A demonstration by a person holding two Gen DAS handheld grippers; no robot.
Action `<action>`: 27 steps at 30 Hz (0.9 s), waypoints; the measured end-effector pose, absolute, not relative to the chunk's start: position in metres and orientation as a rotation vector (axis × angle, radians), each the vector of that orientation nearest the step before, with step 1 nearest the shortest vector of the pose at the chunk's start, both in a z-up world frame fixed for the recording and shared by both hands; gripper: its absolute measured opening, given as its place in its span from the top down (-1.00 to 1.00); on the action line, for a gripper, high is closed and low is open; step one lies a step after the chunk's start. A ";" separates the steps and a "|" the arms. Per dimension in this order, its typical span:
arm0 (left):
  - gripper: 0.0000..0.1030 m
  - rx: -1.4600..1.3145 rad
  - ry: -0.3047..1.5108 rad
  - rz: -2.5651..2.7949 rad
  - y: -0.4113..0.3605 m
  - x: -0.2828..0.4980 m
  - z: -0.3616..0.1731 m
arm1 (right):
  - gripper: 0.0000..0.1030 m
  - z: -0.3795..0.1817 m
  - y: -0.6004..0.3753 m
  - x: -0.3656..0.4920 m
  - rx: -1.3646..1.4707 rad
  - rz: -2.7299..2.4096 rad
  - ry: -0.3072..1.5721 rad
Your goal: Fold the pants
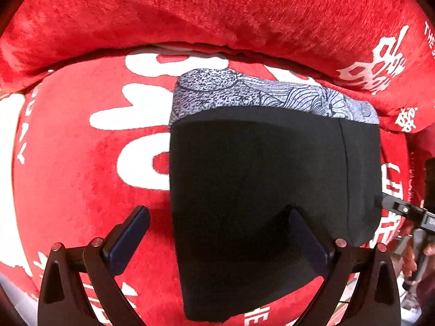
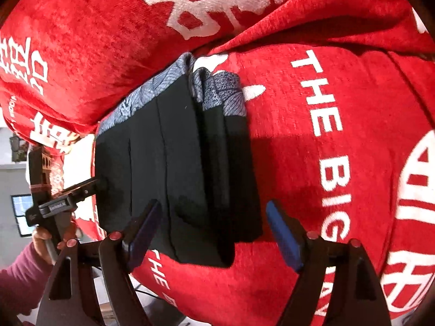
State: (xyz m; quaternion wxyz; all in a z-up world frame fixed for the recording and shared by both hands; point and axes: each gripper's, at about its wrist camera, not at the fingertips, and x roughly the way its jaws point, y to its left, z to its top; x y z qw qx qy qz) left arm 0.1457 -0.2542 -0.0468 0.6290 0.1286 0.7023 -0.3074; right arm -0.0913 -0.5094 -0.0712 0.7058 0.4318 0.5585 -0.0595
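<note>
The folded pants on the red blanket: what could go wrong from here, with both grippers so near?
1. The right gripper is open astride the near edge of the folded pants; pulling away, a finger may drag the top layer and undo the fold.
2. The left gripper, also open, has one finger over the cloth and could snag it.
3. The red blanket is soft and uneven, so the stack may slump.

Folded pants on a red printed cover

A red plush cover (image 1: 81, 179) with large white lettering and characters carried the load; it spread over a rounded seat and rose behind into a padded backrest (image 1: 190, 13). Directly on it lay the black pants (image 1: 258, 168), folded into a compact stack, their grey patterned waistband (image 1: 244, 92) turned toward the backrest.
</note>
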 end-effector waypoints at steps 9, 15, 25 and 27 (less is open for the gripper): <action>-0.98 0.167 1.686 -0.802 -0.250 0.161 -0.072 | -0.59 -0.100 -0.527 -0.080 1.011 -0.011 1.245; -0.98 0.090 1.710 -0.836 -0.257 0.162 -0.081 | -0.59 -0.121 -0.541 -0.071 1.111 0.081 1.195; -0.91 0.055 1.736 -0.803 -0.269 0.153 -0.091 | -0.56 -0.130 -0.546 -0.067 1.150 0.097 1.210; -0.72 0.034 1.716 -0.817 -0.265 0.150 -0.083 | -0.35 -0.128 -0.545 -0.068 1.136 0.096 1.216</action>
